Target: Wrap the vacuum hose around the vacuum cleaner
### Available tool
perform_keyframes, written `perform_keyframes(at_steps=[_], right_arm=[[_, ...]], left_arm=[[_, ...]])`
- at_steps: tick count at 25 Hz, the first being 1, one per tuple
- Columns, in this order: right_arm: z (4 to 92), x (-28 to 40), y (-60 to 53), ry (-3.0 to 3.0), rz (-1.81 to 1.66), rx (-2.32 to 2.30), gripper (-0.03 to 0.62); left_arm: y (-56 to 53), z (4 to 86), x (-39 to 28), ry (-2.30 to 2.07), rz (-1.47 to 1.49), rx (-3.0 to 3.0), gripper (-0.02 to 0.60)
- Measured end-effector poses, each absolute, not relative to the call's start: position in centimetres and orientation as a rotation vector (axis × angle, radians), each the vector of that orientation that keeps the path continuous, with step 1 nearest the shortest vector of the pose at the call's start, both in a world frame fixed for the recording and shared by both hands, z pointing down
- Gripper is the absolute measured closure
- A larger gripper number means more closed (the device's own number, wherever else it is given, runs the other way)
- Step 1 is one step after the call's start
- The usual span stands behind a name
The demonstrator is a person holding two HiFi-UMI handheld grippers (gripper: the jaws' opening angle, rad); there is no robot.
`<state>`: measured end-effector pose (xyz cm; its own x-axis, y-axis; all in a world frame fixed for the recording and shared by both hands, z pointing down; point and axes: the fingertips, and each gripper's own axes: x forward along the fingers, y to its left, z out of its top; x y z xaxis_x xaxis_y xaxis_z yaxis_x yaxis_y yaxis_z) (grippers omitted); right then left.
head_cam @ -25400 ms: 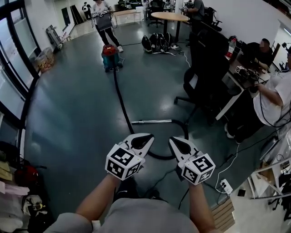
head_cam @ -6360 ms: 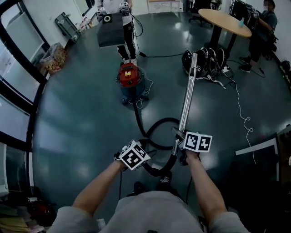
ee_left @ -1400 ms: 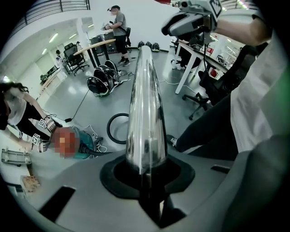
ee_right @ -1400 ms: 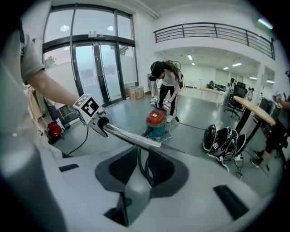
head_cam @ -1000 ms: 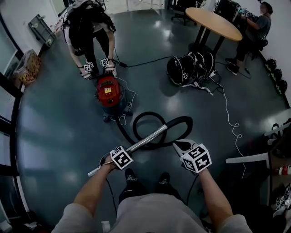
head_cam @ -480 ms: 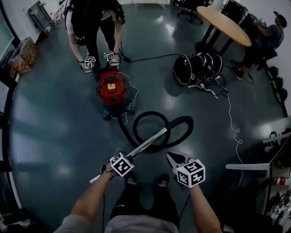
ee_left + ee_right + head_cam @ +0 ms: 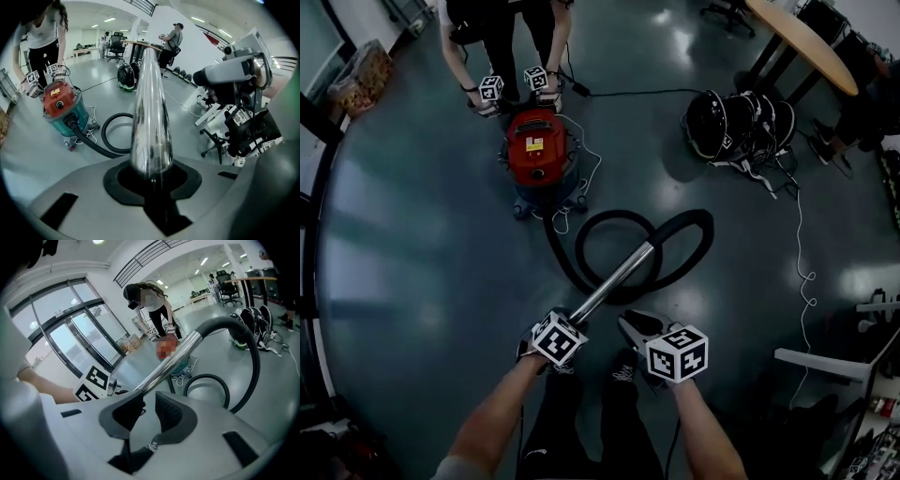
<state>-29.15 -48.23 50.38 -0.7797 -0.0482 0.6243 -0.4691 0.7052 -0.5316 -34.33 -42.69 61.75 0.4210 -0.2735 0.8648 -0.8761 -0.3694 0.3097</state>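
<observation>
The red vacuum cleaner (image 7: pixel 535 148) stands on the grey floor at the back, and its black hose (image 7: pixel 630 246) lies in two loops in front of it. The hose ends in a shiny metal wand (image 7: pixel 614 281) that slants toward me. My left gripper (image 7: pixel 570 324) is shut on the wand's near end, and the tube (image 7: pixel 150 117) runs straight out between its jaws. My right gripper (image 7: pixel 625 322) hovers just right of the wand; its jaws (image 7: pixel 147 400) have just been opening, a narrow gap with nothing between them. The wand (image 7: pixel 171 359) passes beyond its tips.
A second person bends over the vacuum with two marker-cube grippers (image 7: pixel 514 84). A round wooden table (image 7: pixel 797 42) and black bags (image 7: pixel 739 124) stand at the back right. A white cable (image 7: pixel 802 272) trails on the floor at the right, by furniture (image 7: pixel 825 361).
Both grippers have sunk lower, and the wand's near end came down with the left one. The right gripper moved left toward the wand, and its jaws parted.
</observation>
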Motion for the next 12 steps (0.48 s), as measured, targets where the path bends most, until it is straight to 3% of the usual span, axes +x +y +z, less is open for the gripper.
perform_keyframes(at_steps=[2, 6, 12], right_arm=[[52.4, -29.1, -48.8, -2.337, 0.963, 0.368, 0.506], [56.4, -29.4, -50.0, -2.357, 1.092, 0.347, 0.364], [61.2, -29.7, -52.1, -2.355, 1.364, 0.390, 0.359]], left_arm=[[-43.4, 63.0, -33.0, -1.009, 0.906, 1.849, 0.484], [-44.3, 65.5, -30.2, -1.033, 0.845, 1.832, 0.483], [-44.9, 68.5, -27.3, -1.051, 0.776, 1.840, 0.483]])
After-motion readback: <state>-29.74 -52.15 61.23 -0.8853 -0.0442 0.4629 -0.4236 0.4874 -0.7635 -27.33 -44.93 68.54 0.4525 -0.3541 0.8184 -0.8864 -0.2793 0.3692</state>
